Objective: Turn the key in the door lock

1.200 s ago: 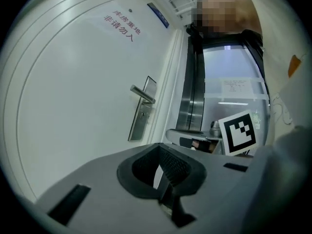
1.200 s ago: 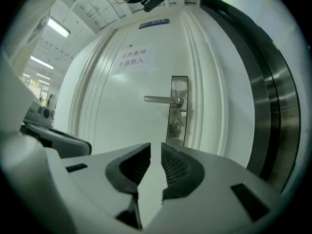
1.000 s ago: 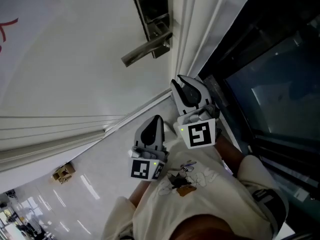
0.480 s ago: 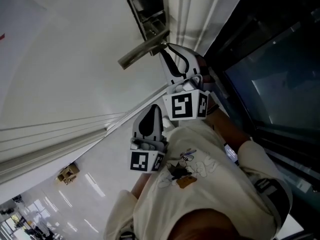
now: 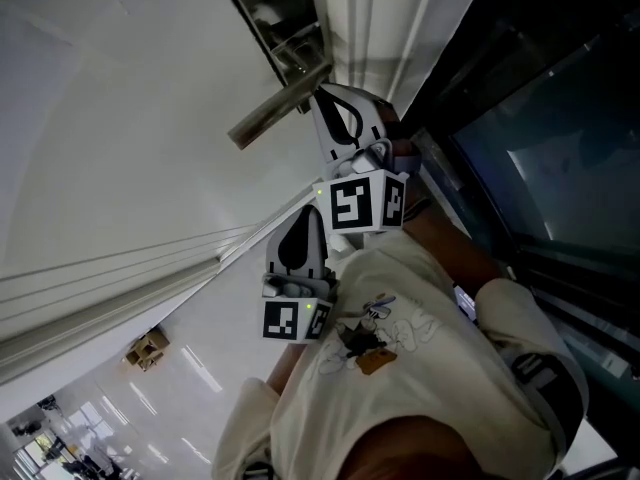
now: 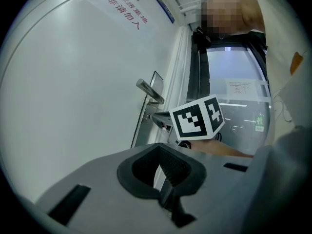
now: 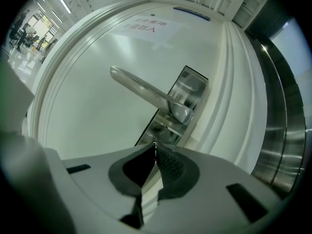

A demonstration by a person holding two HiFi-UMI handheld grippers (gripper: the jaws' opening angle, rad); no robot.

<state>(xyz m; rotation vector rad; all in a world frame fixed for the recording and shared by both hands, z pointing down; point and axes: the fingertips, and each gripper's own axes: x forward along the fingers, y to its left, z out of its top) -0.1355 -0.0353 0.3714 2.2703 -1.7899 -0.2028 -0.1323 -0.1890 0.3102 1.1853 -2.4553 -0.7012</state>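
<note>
A white door carries a steel lock plate [image 5: 272, 20] with a lever handle [image 5: 266, 118]. In the head view my right gripper [image 5: 318, 92] reaches up to the plate just under the lever. In the right gripper view its jaws have just been closing, and their tips [image 7: 155, 144] meet on a small metal glint, the key, at the lock plate's [image 7: 181, 104] lower part below the lever handle [image 7: 141, 89]. My left gripper [image 5: 310, 216] hangs lower and back from the door. It is shut and holds nothing [image 6: 160, 152].
White frame mouldings [image 5: 375, 28] run beside the plate, with dark glass panels [image 5: 550, 138] to the right. A small brown object [image 5: 148, 348] lies on the shiny floor. Red print [image 6: 127, 14] marks the door. The person's pale shirt [image 5: 400, 368] fills the lower head view.
My right gripper moved from beside the door frame up to the lock plate under the lever and rolled; its jaws closed there. The left gripper hardly moved.
</note>
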